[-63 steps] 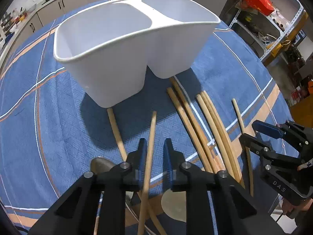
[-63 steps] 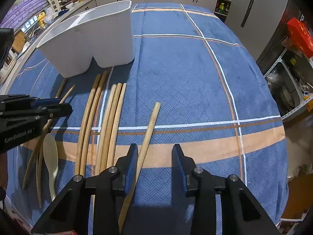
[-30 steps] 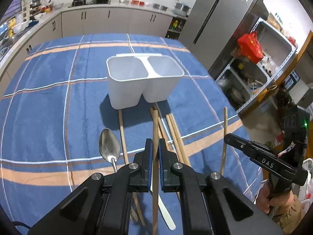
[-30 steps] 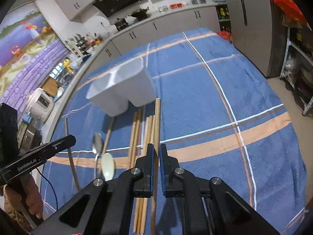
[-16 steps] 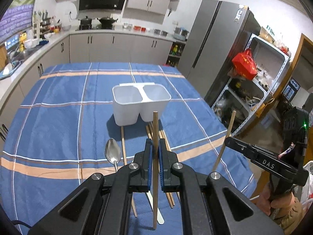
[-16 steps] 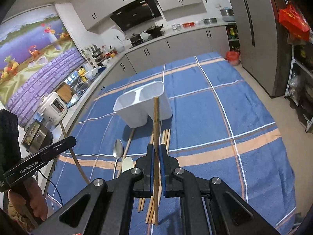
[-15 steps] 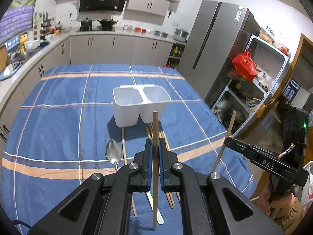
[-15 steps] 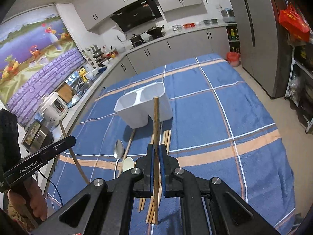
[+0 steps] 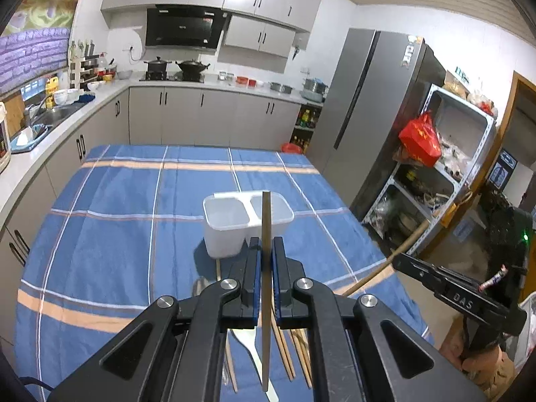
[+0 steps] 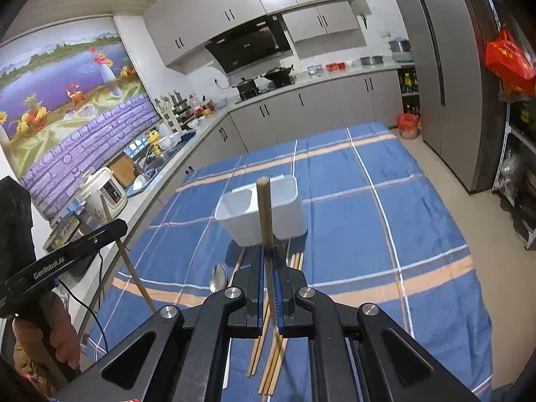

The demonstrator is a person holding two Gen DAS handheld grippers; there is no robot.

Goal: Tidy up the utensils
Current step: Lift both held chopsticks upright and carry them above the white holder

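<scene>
left wrist view: the left claw [image 9: 264, 268] is clamped tight on a chopstick [image 9: 266, 227], held high above the table [image 9: 110, 207], its tip lined up over the right half of the white bin [image 9: 248, 221], which stands about mid-table. off to the right, the other claw [image 9: 398, 263] grips a second chopstick [image 9: 402, 248] at a slant. best way in, i'd say: bring the tip down over one compartment, keep the stick upright, let go only once it is inside the wall, one hand at a time.

right wrist view: the right claw [image 10: 269, 276] pinches its thick chopstick [image 10: 264, 211], bin [image 10: 288, 214] straight ahead. this view shows more than the other: a metal spoon [image 10: 217, 276] and loose chopsticks [image 10: 296, 259] lying toward the near edge, mostly hidden behind the fingers in the left view. the left claw [image 10: 117, 229] shows at the far left, its thin stick [image 10: 134, 274] hanging down.
</scene>
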